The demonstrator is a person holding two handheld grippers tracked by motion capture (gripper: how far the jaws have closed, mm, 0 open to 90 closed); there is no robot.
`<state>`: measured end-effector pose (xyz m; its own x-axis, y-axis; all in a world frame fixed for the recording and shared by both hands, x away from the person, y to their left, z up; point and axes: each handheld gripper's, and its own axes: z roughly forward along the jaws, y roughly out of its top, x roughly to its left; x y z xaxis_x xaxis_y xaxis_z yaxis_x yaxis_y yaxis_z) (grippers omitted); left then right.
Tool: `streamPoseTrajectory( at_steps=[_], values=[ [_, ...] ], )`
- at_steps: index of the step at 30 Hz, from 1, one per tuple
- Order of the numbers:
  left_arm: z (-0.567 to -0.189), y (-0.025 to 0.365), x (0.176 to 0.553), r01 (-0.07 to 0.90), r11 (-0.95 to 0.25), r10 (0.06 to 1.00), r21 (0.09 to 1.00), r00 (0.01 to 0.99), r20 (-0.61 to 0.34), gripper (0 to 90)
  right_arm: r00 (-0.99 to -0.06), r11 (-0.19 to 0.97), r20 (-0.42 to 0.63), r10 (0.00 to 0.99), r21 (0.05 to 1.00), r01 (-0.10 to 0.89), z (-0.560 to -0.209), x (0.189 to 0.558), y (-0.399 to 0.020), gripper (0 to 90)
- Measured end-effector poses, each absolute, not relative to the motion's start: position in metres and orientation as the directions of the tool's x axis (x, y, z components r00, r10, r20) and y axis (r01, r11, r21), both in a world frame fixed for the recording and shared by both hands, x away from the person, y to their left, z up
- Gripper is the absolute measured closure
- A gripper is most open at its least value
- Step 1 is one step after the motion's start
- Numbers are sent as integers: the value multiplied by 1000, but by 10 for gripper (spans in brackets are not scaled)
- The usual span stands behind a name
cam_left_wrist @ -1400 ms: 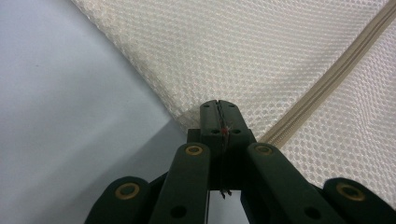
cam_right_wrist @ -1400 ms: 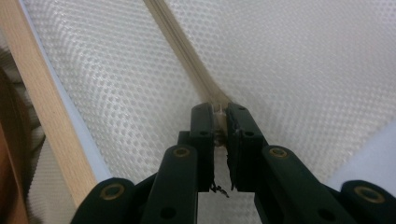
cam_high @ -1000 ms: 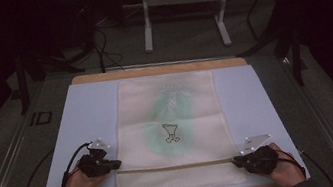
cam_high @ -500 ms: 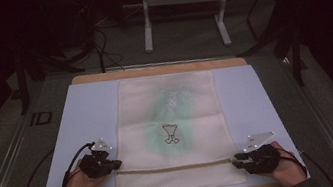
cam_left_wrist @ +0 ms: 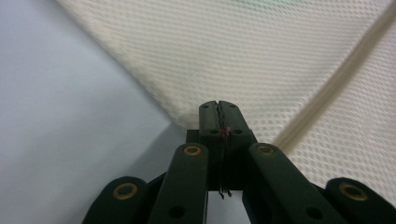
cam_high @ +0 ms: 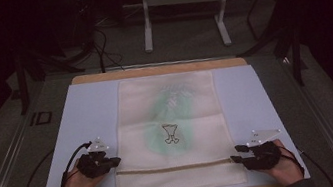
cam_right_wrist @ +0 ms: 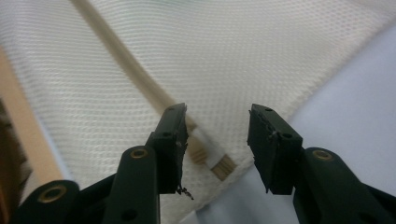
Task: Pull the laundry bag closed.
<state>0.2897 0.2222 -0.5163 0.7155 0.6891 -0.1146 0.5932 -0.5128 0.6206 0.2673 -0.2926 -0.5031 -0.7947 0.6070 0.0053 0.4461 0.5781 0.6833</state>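
- On the counter (cam_high: 81,112), a cream mesh bag (cam_high: 171,123) is being kept flat on a pale blue mat (cam_high: 241,97), with its long sides running away from the person.
- A green blur and a small dark drawing (cam_high: 171,133) are being shown through the mesh near the middle of the bag.
- Across the bag's near end, a tan zipper band (cam_high: 173,167) is being seen running from side to side.
- The left gripper (cam_high: 113,161) is being held at the bag's left edge, just beside the end of the zipper band.
- In the left gripper view, its jaws are being pressed together on the mesh edge (cam_left_wrist: 187,122), though they have just been easing slightly apart.
- The right gripper (cam_high: 235,154) is being held at the bag's right edge, level with the other end of the zipper band.
- Its jaws have just been opening and are being kept spread; in the right gripper view, the zipper's end tab (cam_right_wrist: 212,158) is lying between them, untouched by either pad.
- Each gripper is being gripped by a hand reaching in from the near edge of the counter.
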Motion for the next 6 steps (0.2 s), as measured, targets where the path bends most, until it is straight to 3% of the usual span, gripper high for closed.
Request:
streamPoseTrajectory(
  at_steps=[6],
  values=[
    [-518,228,293,615,-478,777,627,629,-25,791,-738,507,0,675,727,463,-505,274,-302,543]
  ],
)
